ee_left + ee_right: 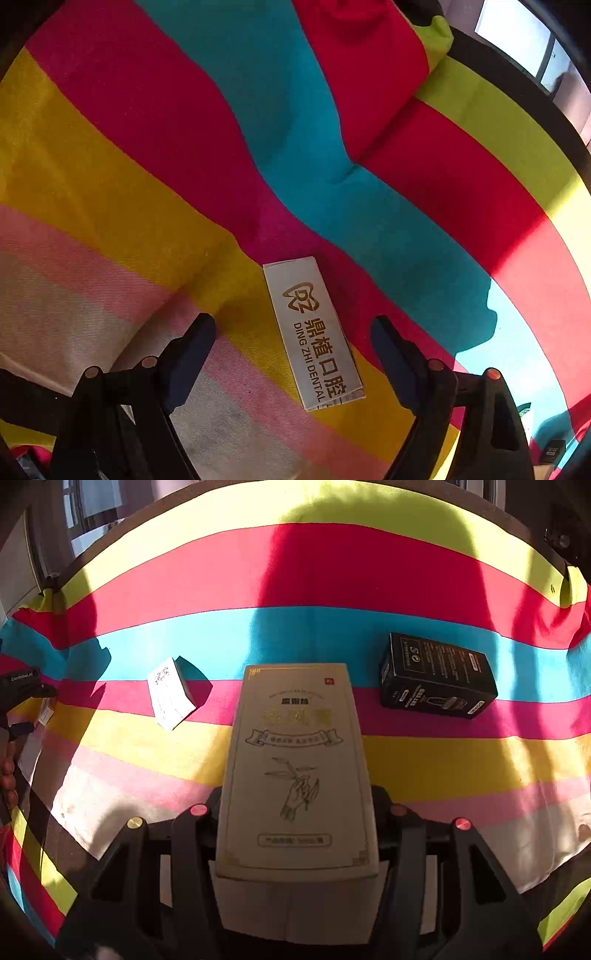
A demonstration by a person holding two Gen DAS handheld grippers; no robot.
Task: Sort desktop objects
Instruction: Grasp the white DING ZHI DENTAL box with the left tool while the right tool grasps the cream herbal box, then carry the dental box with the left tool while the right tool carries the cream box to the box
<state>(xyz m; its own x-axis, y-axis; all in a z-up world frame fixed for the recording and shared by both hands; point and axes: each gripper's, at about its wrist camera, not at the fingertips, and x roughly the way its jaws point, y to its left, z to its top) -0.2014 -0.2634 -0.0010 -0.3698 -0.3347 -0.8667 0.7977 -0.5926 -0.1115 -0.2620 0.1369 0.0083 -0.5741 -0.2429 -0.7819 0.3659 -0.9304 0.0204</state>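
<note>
Left wrist view: left gripper gapes over the dental box – centre it, then squeeze; right gripper grasps the cream box – hold level

Striped cloth in lime, red, turquoise, magenta, yellow, pink, white. Cream box with gold line-drawing; black box, white print; white carton, gold lettering.

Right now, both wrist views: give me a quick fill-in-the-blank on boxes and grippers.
1. The right hand-held gripper is shut on the ____ box.
2. The left hand-held gripper is ____ above the dental box.
3. The black box lies on the striped ____.

Missing: beige; open; cloth
</note>
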